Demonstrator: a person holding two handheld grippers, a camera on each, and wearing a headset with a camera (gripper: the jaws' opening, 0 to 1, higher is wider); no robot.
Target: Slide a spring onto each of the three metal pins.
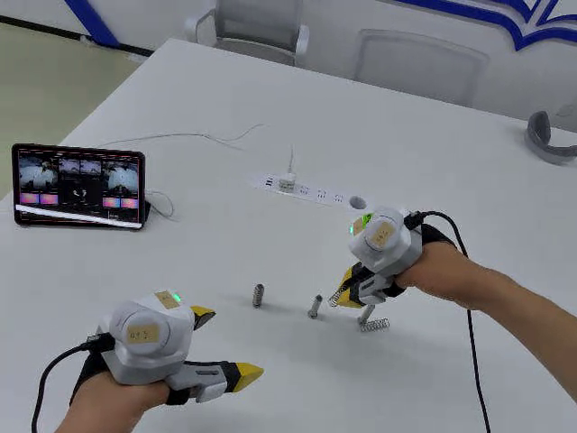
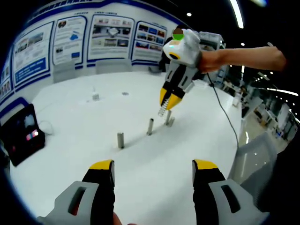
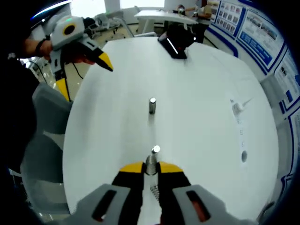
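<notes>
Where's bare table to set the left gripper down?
Bare table between the tablet and the leftmost pin, plus the wide stretch beyond the power strip. Crowded from that pin to the right gripper, shut on a spring, with a loose spring beside it.

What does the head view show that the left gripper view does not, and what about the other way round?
Head view: the left gripper's white body from above, and the hand holding it. Left gripper view: wall posters, ceiling lights, and its own jaws from behind, standing open. Both: the three pins on the table, the tablet, and the right gripper shut on a spring.
</notes>
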